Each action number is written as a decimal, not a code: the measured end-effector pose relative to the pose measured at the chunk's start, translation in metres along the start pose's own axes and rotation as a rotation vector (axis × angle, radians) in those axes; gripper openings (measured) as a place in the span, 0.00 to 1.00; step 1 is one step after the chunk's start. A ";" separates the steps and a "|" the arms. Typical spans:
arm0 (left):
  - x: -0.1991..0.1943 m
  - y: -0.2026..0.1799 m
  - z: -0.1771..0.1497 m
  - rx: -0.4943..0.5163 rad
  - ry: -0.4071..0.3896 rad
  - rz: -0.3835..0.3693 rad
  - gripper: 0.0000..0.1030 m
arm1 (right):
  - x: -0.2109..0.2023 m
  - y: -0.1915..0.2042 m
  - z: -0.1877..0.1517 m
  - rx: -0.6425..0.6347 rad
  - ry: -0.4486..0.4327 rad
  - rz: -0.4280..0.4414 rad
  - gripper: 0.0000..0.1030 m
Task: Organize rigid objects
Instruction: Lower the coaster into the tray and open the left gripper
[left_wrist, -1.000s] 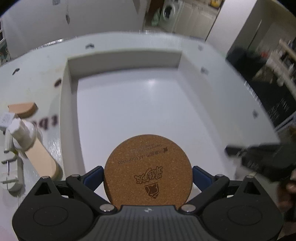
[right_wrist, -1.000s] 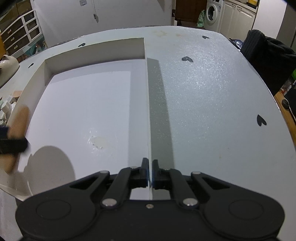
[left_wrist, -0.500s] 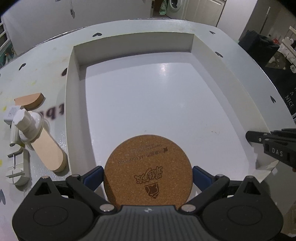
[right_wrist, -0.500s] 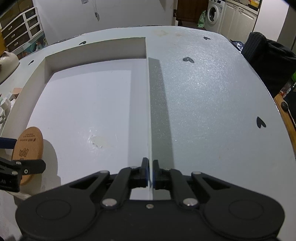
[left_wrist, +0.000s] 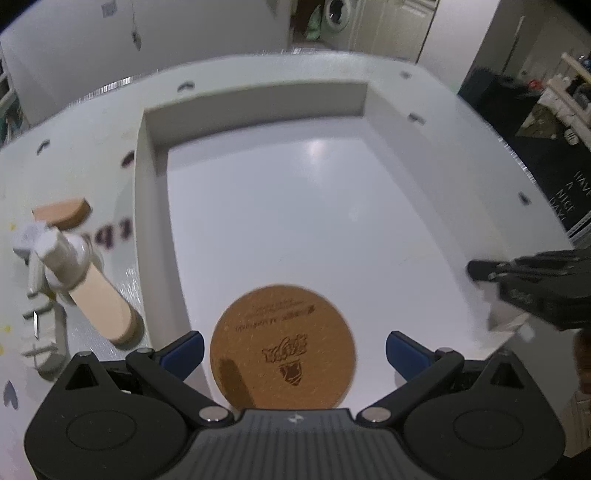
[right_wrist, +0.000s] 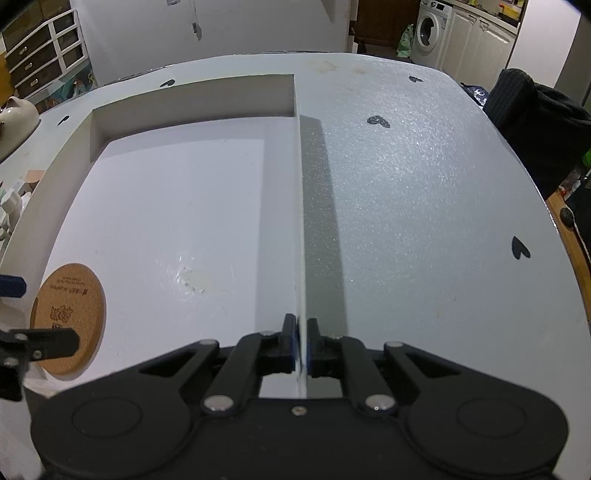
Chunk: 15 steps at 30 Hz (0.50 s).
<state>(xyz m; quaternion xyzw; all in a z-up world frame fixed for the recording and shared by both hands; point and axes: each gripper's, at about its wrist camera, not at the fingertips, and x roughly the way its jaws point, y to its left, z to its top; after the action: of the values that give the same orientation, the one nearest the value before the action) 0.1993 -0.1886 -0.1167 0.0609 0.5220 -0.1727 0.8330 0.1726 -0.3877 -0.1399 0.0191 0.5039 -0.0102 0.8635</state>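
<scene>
white wall (right_wrist: 229, 26) at the back, a small object hanging on it. washing machine (right_wrist: 428, 27) through a doorway on the far right, beside pale cabinet doors (right_wrist: 476, 33) and a green bag (right_wrist: 406, 44) on the floor. white drawer unit (right_wrist: 40, 51) with dark fronts off to the left. dark chair back (right_wrist: 535, 122) along the right edge. white table top (right_wrist: 406, 192), speckled, dotted with black hearts. glare from overhead light on the surface.
</scene>
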 end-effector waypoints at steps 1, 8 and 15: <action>-0.005 -0.001 0.000 0.007 -0.017 0.003 1.00 | 0.000 0.000 0.000 0.001 0.000 0.001 0.07; -0.042 0.005 0.002 0.011 -0.160 0.029 1.00 | 0.000 0.000 0.000 0.003 -0.001 0.003 0.06; -0.077 0.032 0.005 -0.089 -0.310 0.073 1.00 | 0.000 0.000 0.000 -0.006 -0.002 0.005 0.06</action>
<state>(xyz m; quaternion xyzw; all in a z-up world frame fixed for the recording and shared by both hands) 0.1839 -0.1433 -0.0484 0.0155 0.3919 -0.1264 0.9111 0.1722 -0.3878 -0.1396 0.0176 0.5030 -0.0065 0.8641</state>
